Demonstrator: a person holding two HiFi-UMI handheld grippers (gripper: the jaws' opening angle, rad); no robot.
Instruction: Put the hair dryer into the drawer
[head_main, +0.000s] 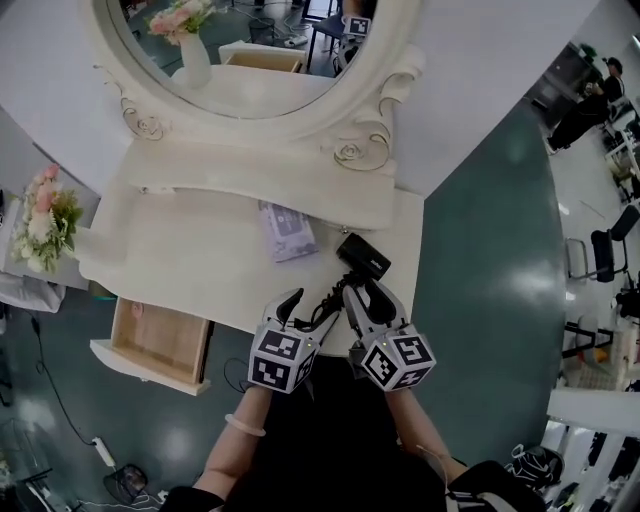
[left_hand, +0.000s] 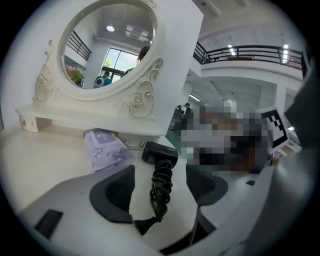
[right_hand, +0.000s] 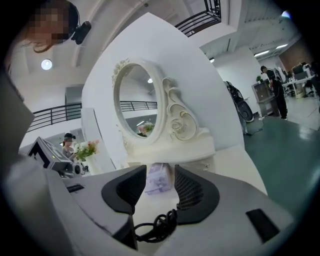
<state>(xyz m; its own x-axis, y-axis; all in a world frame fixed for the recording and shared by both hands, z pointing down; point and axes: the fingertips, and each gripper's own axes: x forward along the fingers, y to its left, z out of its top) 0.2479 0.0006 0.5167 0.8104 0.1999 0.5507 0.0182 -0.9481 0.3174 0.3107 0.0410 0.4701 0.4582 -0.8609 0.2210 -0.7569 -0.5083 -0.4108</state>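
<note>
The black hair dryer (head_main: 362, 258) lies on the white dressing table (head_main: 200, 250), near its right front corner, with its coiled black cord (head_main: 325, 305) trailing toward me. In the left gripper view the dryer (left_hand: 160, 152) lies just ahead, and the cord (left_hand: 161, 185) runs between the wide-apart jaws of my left gripper (left_hand: 160, 187) without being pinched. My right gripper (right_hand: 155, 187) stands partly open beside it. The cord (right_hand: 155, 227) loops low under its pads (right_hand: 192, 192). The wooden drawer (head_main: 160, 340) is pulled out at the table's front left.
A purple packet (head_main: 287, 232) lies on the table left of the dryer, under the shelf of the oval mirror (head_main: 250, 60). A vase of pink flowers (head_main: 45, 220) stands at the far left. A power strip (head_main: 103, 452) lies on the floor below the drawer.
</note>
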